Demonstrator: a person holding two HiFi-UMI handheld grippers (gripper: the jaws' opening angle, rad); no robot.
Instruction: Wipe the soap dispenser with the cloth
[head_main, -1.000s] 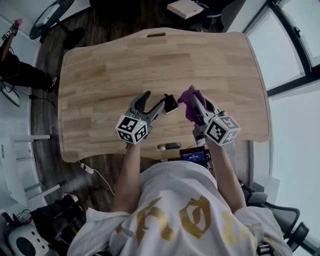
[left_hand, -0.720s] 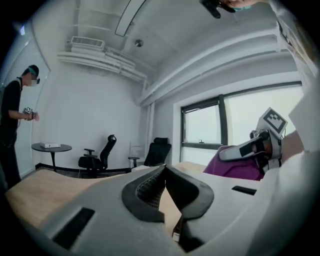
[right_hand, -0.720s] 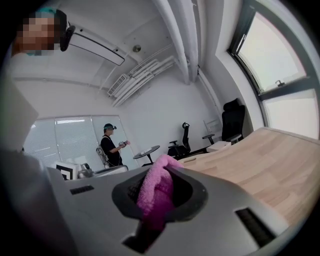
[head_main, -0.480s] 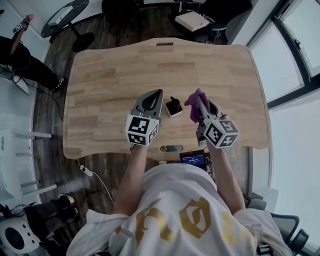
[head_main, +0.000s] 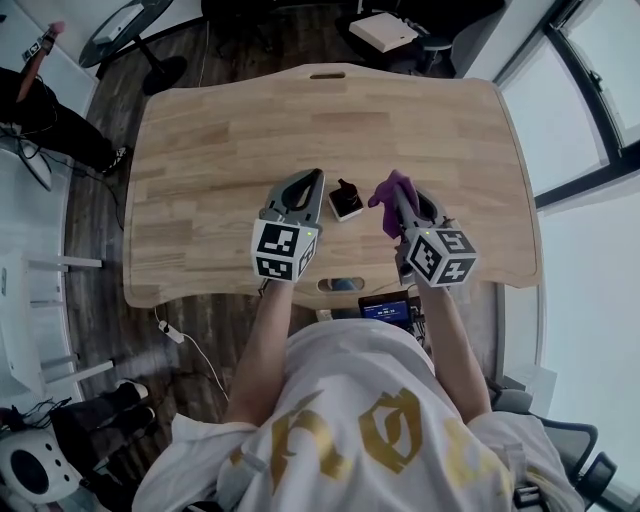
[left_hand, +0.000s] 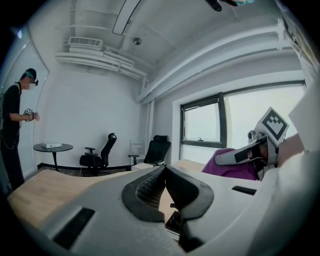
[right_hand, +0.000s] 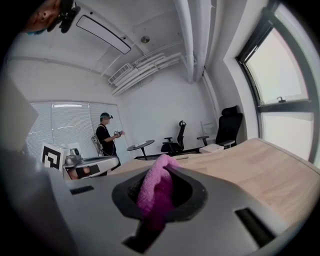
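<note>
Left claw (head_main: 316, 180) is closed, nothing in it; right claw (head_main: 398, 192) is clamped on the purple cloth (head_main: 382, 197); the soap dispenser (head_main: 345, 203) stands on the tabletop (head_main: 220, 130) at frame centre, between both claws.

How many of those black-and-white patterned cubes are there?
2. One marker cube sits on the left gripper, the other on the right gripper, which holds the purple cloth. None seems hidden.

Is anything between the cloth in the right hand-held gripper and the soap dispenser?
Nothing visible: only bare table separates the cloth from the soap dispenser. The left hand-held gripper is on its other side.
</note>
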